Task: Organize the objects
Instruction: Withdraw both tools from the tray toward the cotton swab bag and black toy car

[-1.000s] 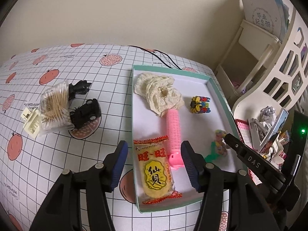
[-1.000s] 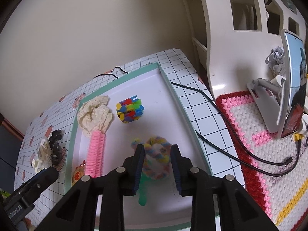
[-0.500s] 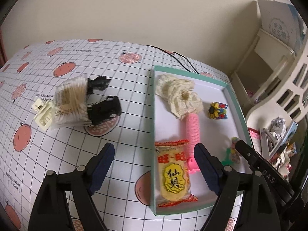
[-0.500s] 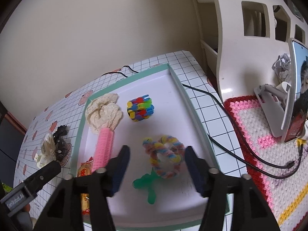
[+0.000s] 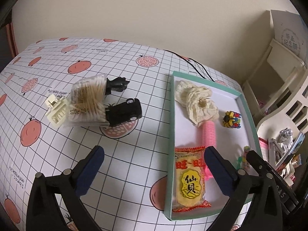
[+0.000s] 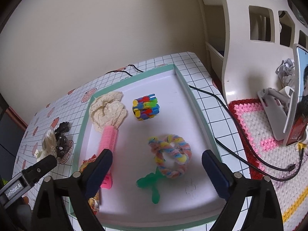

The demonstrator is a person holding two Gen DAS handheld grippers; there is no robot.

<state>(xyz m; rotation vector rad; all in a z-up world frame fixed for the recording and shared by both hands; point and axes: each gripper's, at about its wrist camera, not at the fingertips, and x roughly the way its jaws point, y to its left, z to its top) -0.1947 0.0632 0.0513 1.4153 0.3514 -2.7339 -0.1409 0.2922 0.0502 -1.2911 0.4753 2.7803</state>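
Both claws gape, right claw (image 6: pixel 156 161) above the pastel scrunchie (image 6: pixel 170 154).

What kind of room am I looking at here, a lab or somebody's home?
Most likely a home, perhaps a bedroom or study corner. The table wears a tomato-print grid cloth, a crocheted mat holds a phone on a stand, and a white cut-out shelf unit stands beside the wall.

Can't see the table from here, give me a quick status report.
Left gripper and right gripper open, empty. Rainbow scrunchie lies in tray. Cotton swabs, black toy car on table, outside tray.
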